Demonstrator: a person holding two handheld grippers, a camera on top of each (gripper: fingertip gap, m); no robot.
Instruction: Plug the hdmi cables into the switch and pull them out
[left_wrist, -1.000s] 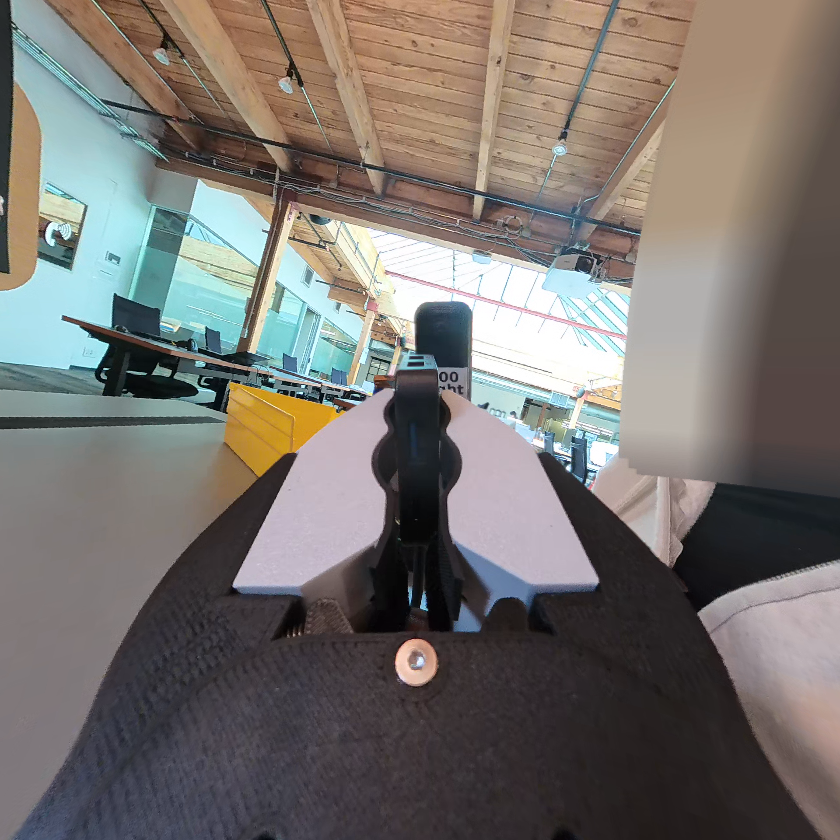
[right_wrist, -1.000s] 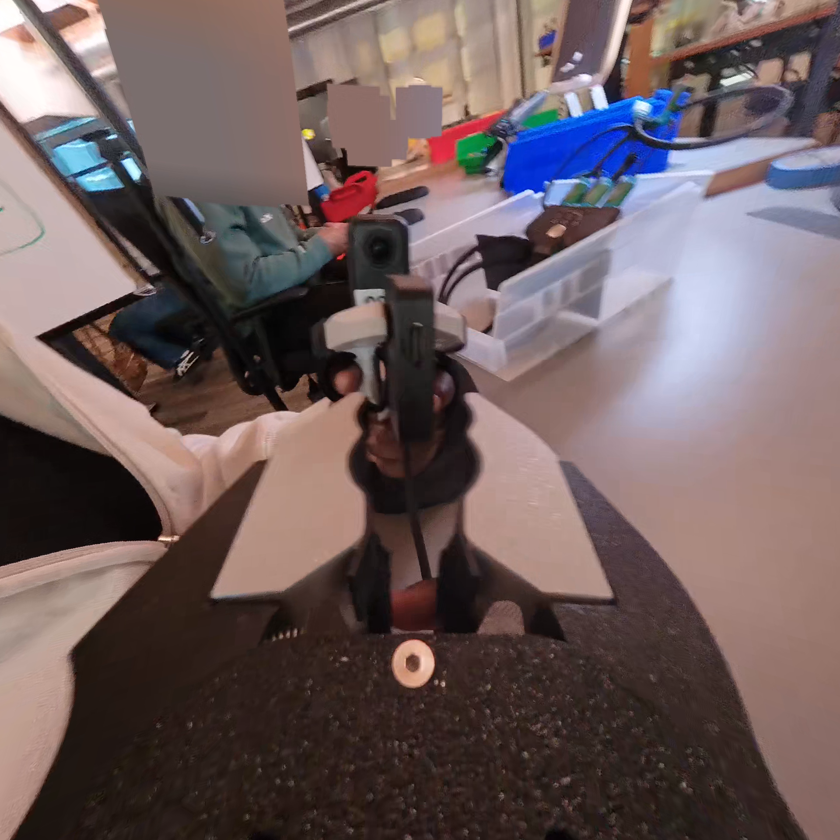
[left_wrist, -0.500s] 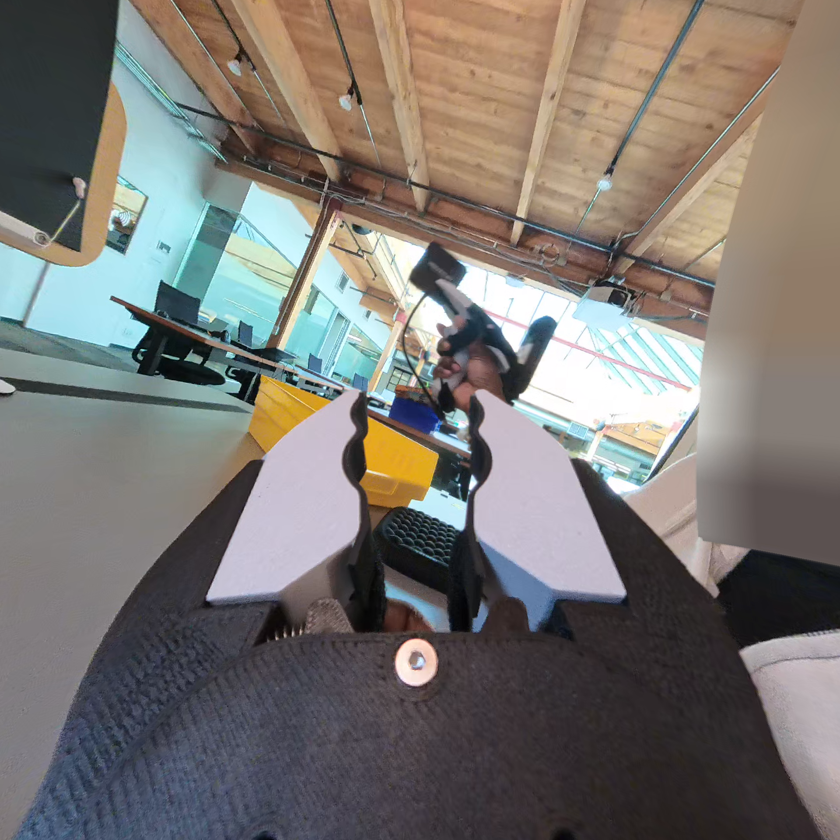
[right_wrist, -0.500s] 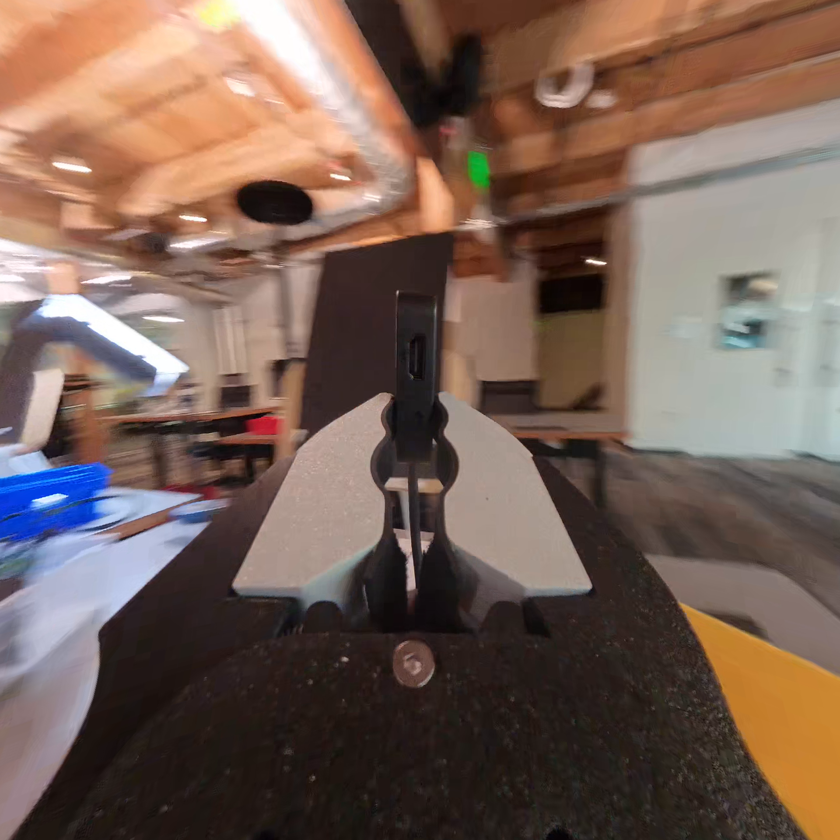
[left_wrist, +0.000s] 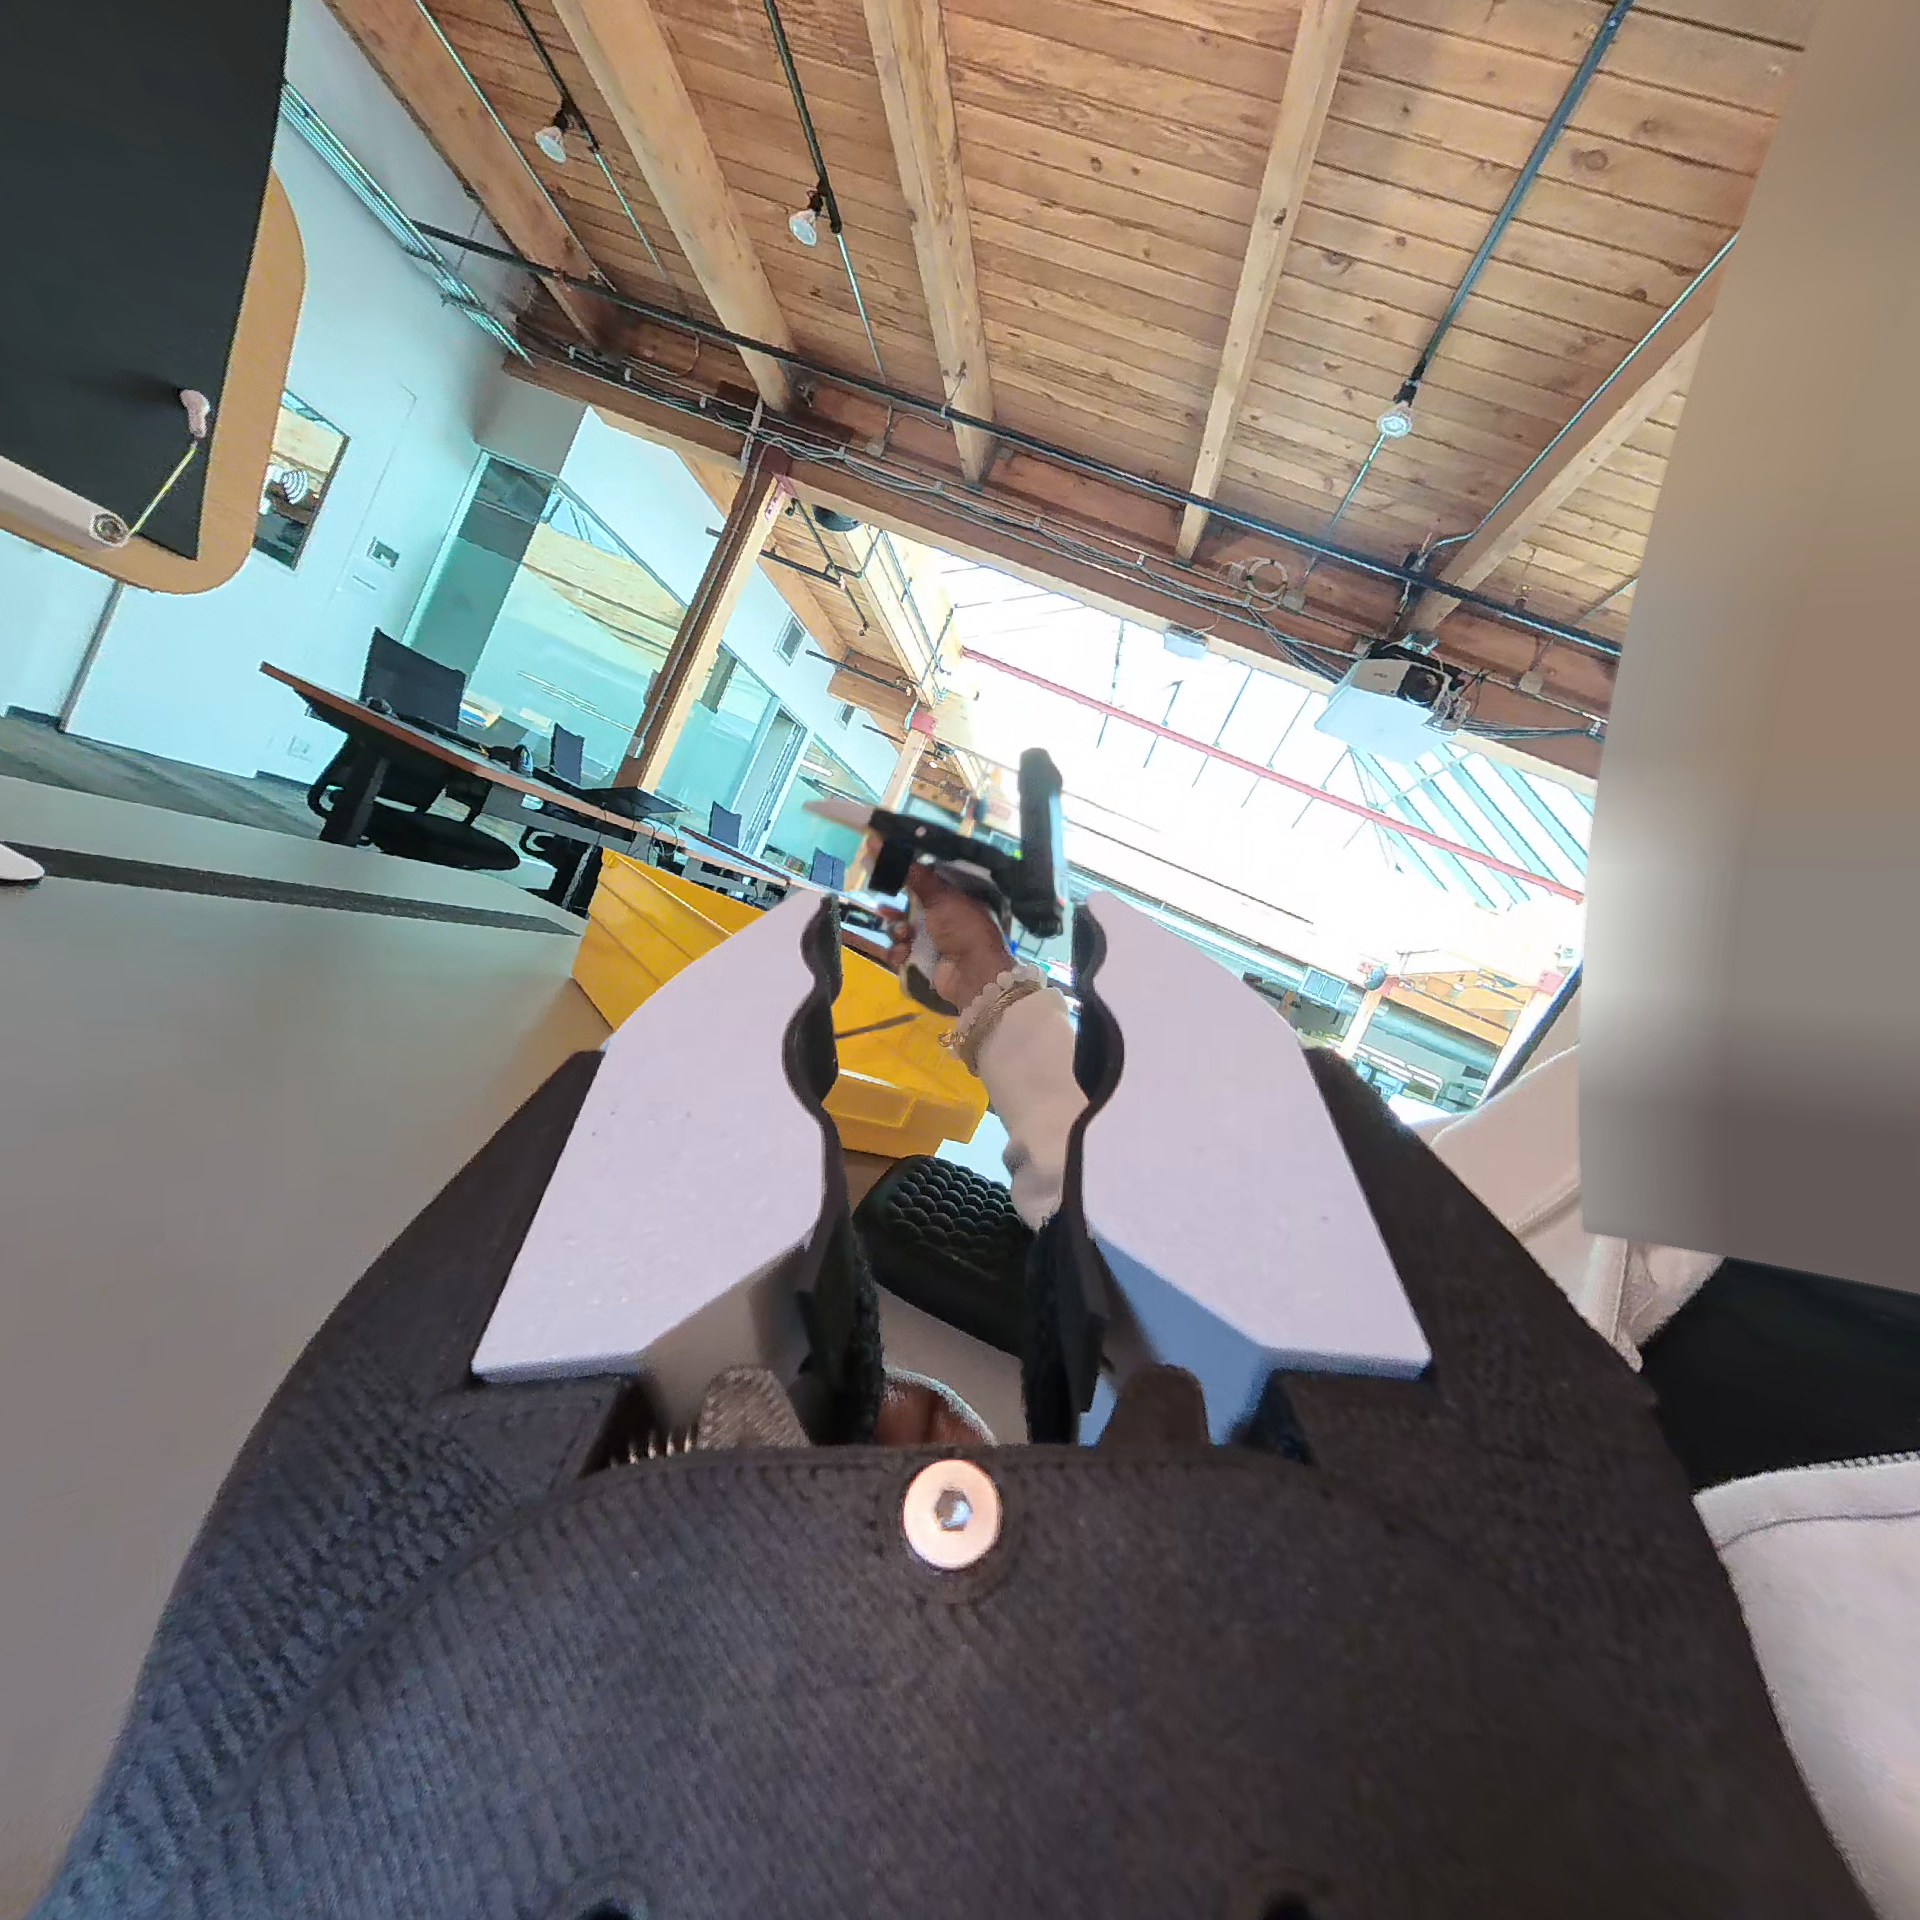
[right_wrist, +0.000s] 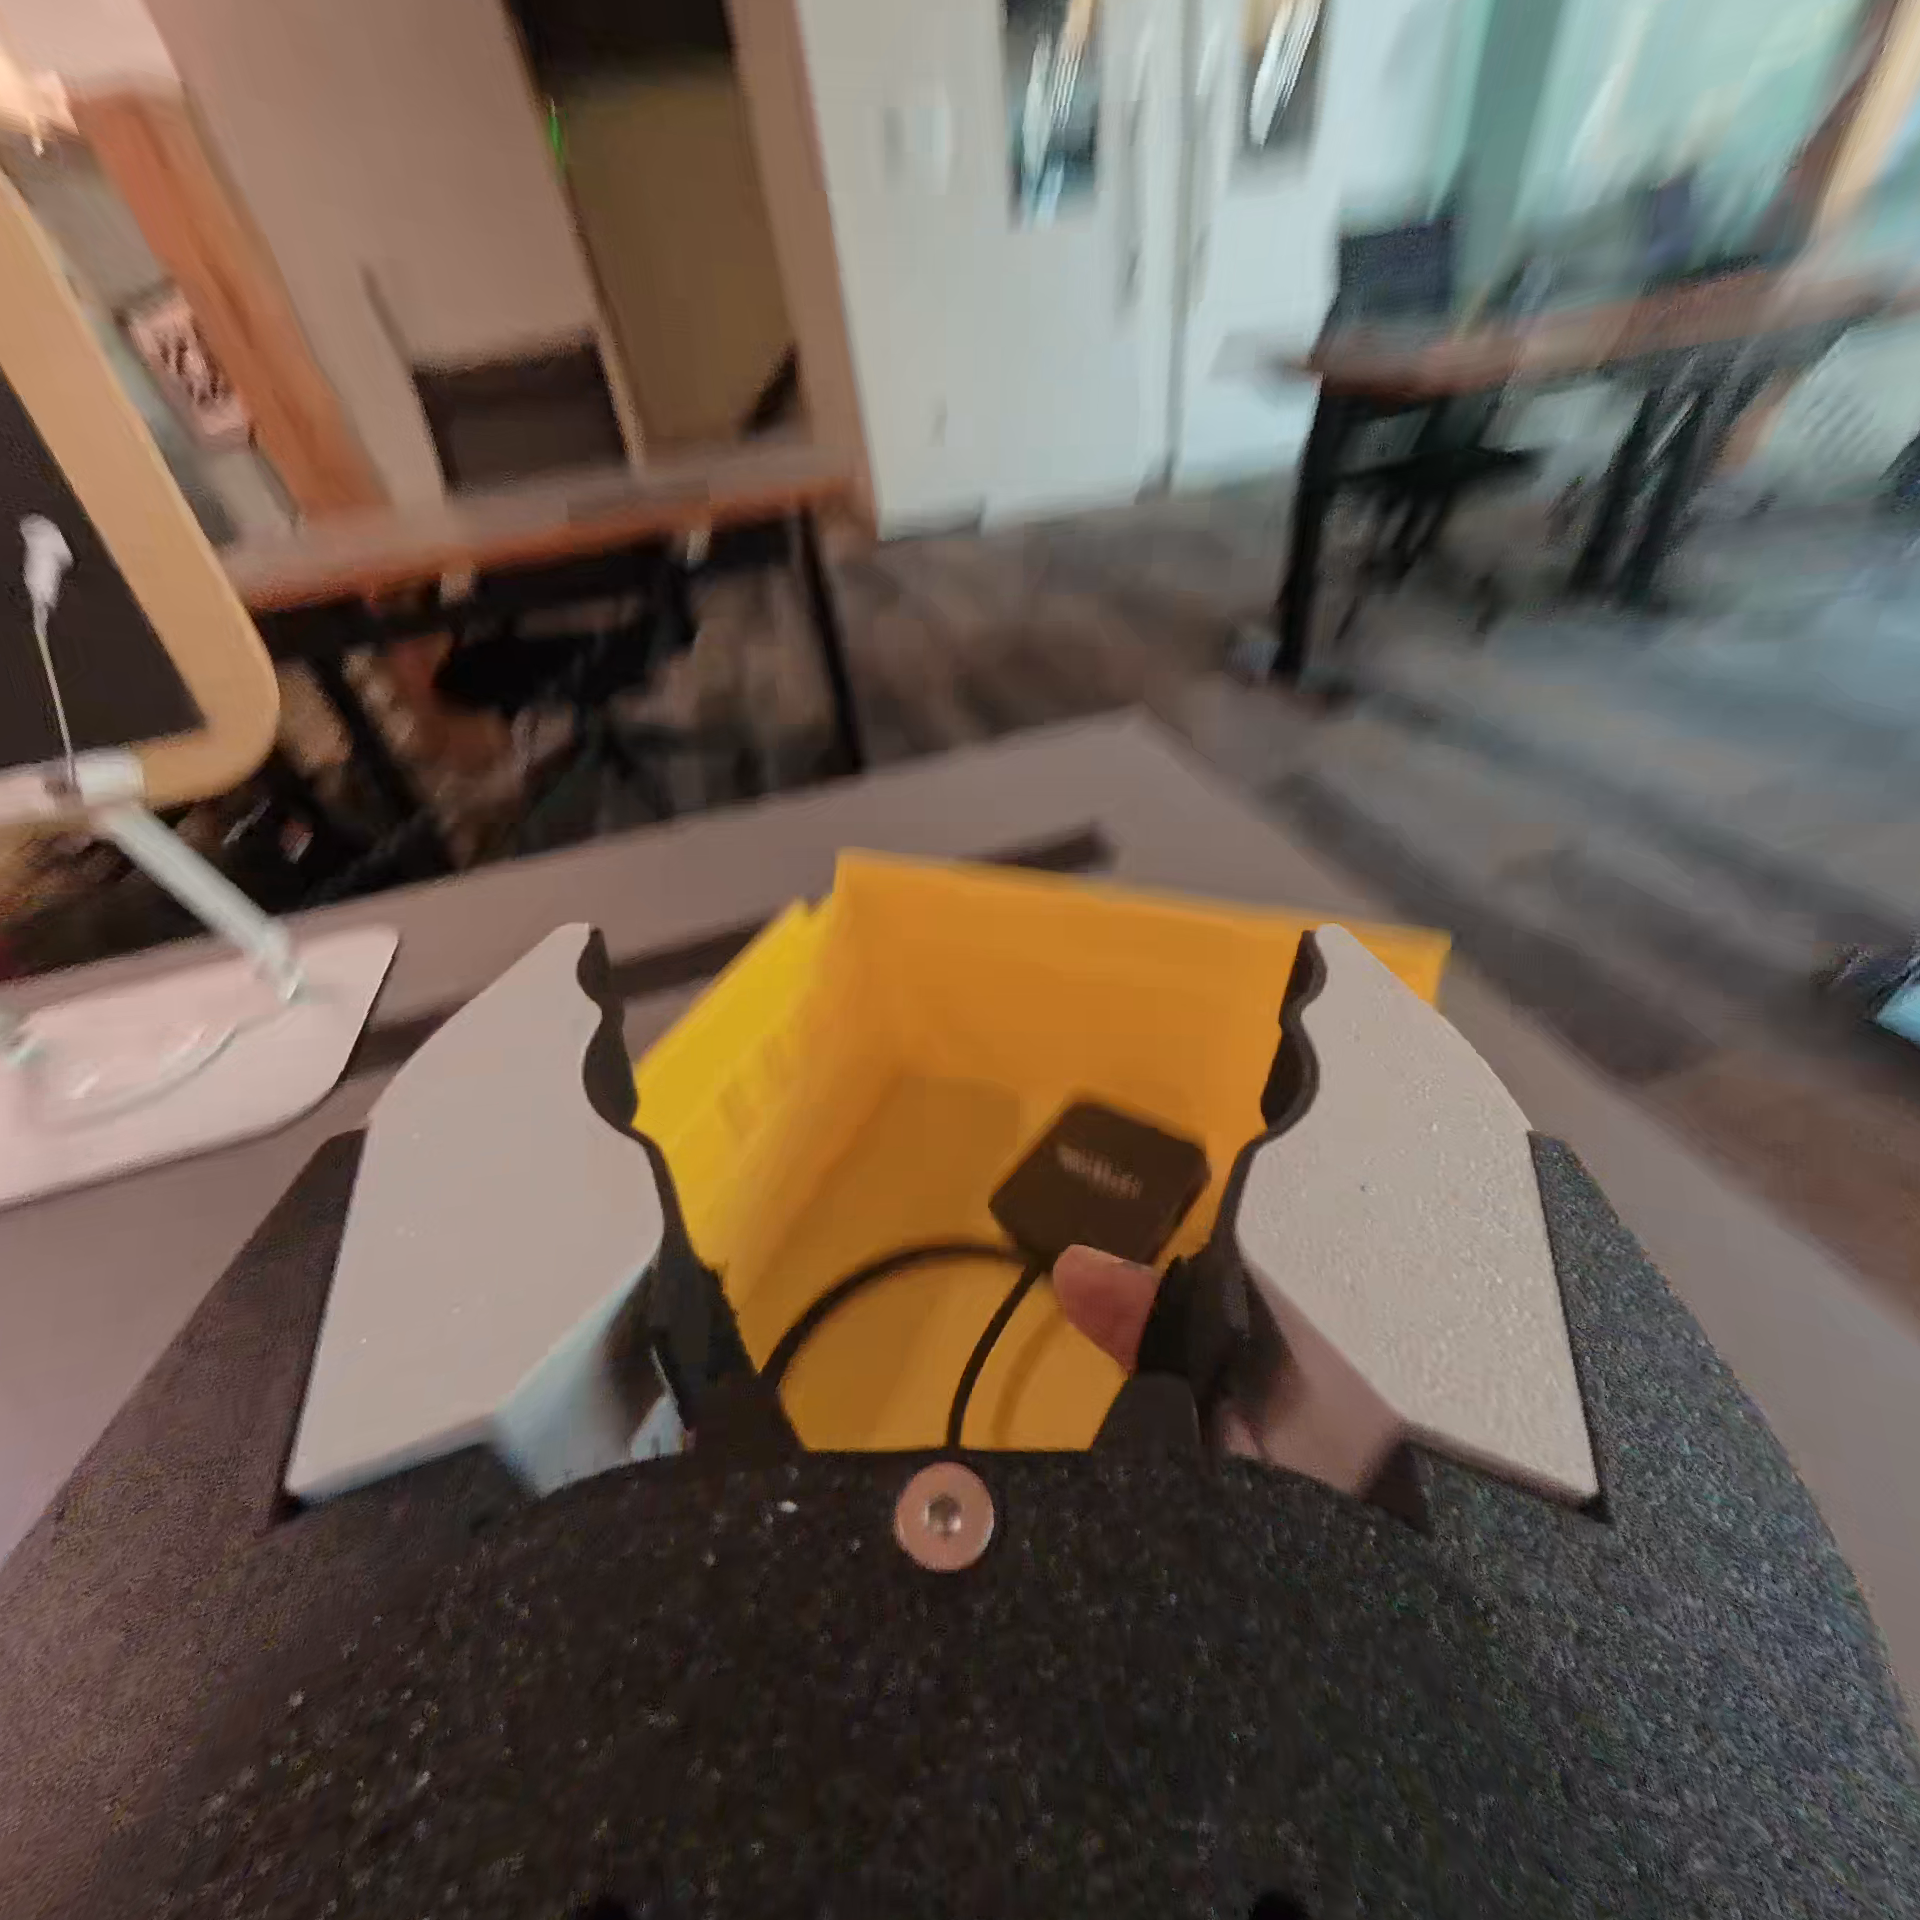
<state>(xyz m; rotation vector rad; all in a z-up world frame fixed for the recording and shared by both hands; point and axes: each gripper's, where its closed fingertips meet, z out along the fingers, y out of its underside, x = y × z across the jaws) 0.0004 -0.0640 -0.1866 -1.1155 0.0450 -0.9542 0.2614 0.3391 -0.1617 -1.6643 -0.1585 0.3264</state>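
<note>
Yellow bin (right_wrist: 1039, 1039) holds the black switch (right_wrist: 1099, 1179) and its cable, likely for storage; above it the right gripper (right_wrist: 951, 1049) has its jaws wide open, empty. The left gripper (left_wrist: 951, 1003) is part-open, empty.

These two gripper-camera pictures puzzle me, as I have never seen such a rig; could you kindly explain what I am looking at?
A person holds a handheld two-finger gripper in each hand, and each carries a wide-angle camera looking along its grey fingers. In the left wrist view, the left gripper is open and empty, tilted up toward a wooden ceiling; the other gripper shows farther off above a yellow plastic bin on the grey table. The right wrist view is blurred by motion: the right gripper is open above that bin, where a small flat black switch box with a thin black cable lies. Nothing is held.
</note>
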